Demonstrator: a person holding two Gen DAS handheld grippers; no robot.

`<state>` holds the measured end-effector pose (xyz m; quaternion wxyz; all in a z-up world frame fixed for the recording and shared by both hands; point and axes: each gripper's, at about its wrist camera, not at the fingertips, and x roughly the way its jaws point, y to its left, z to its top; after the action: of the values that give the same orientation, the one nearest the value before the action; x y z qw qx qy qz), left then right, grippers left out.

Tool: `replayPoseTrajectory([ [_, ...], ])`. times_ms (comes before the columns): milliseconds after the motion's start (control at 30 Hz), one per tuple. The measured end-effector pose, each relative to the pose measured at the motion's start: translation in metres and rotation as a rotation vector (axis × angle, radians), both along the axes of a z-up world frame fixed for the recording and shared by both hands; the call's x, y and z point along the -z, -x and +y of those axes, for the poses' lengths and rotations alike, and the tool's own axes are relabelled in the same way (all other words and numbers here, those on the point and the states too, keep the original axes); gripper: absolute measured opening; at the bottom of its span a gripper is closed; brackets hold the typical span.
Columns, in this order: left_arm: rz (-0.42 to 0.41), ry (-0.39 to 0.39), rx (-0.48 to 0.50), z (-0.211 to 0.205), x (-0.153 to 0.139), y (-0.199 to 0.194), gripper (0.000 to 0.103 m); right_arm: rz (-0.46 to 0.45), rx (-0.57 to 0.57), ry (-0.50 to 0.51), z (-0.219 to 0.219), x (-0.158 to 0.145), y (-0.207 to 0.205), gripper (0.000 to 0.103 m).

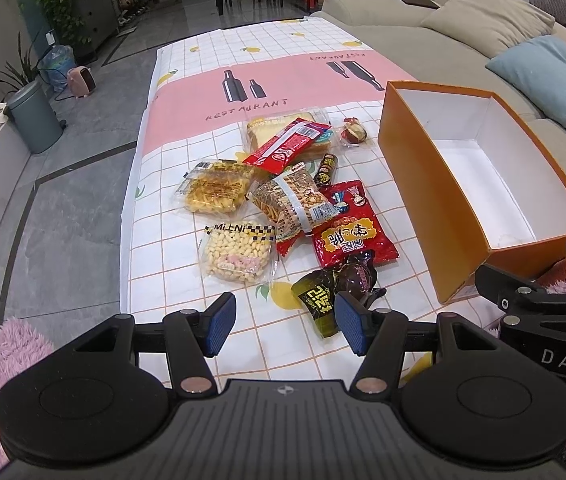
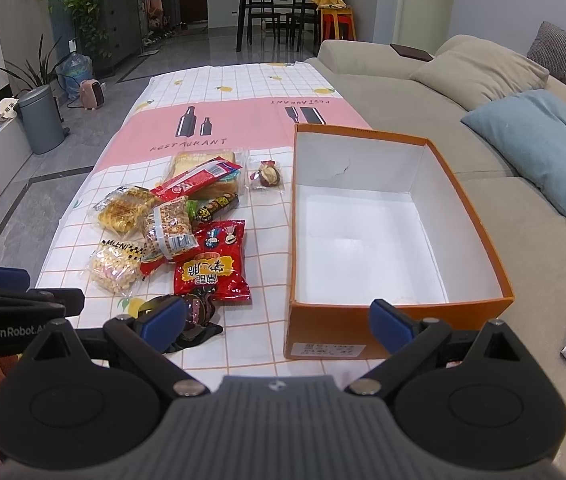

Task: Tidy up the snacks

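Both grippers held spread, nothing gripped. Snacks (image 1: 283, 196) heaped on table (image 1: 187, 80), left of empty box (image 2: 387, 240). Dark packet (image 1: 323, 300) nearest, just ahead of left gripper (image 1: 283, 322); right gripper (image 2: 279, 324) faced toward box corner.

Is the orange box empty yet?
Empty. The orange box sits open-topped and upright, only its bare white floor showing. Every snack still lies on the tablecloth beside it.
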<state>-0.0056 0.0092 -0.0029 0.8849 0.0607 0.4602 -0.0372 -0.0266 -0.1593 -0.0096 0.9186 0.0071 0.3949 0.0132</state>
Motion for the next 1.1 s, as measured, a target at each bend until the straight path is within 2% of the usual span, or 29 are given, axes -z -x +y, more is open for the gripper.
replayPoseTrajectory([
  [533, 0.02, 0.024, 0.005, 0.0, -0.002, -0.002, 0.068, 0.012, -0.003, -0.004, 0.0, 0.002, -0.002, 0.096],
  [767, 0.058, 0.055, 0.028, 0.007, -0.002, -0.006, 0.068, 0.005, -0.024, -0.016, 0.001, 0.0, -0.003, 0.095],
  [967, 0.115, 0.101, -0.011, 0.033, 0.005, -0.019, 0.068, -0.041, -0.148, -0.064, 0.015, -0.003, -0.004, 0.077],
  [1067, 0.144, 0.13, -0.023, 0.044, 0.01, -0.027, 0.068, -0.034, -0.225, -0.073, 0.029, 0.0, -0.009, 0.067],
  [1100, 0.154, 0.144, -0.028, 0.048, 0.012, -0.03, 0.068, -0.026, -0.242, -0.077, 0.033, 0.002, -0.011, 0.067],
])
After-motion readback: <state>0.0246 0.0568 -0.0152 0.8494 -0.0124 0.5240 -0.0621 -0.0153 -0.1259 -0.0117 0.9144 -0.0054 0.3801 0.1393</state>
